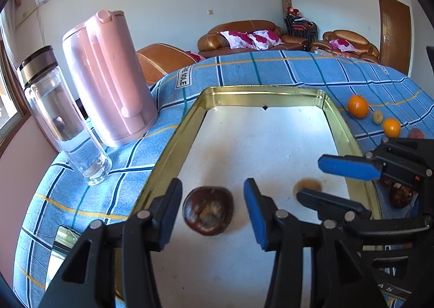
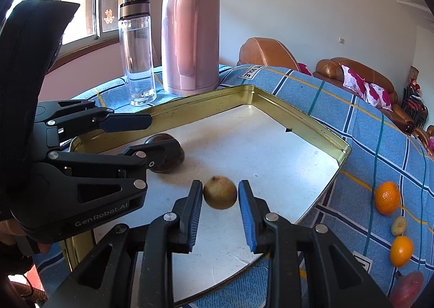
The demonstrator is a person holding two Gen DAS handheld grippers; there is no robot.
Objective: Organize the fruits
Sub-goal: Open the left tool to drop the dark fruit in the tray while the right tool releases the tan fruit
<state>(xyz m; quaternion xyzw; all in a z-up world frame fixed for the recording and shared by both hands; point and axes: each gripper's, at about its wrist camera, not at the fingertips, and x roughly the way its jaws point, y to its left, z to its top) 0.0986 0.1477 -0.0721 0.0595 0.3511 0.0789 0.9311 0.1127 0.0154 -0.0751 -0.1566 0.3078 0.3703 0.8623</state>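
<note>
Fruits lie freed between both parted tools: mangosteen (image 1: 208, 209) calyx-up, round longan (image 2: 220, 192) stem-end up.

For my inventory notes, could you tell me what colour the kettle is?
Pale pink all over: the kettle shows best in the right wrist view.

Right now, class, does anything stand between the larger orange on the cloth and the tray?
Nothing visible does. Only bare checked cloth lies between the larger orange and the tray, whose raised rim it would have to clear.
</note>
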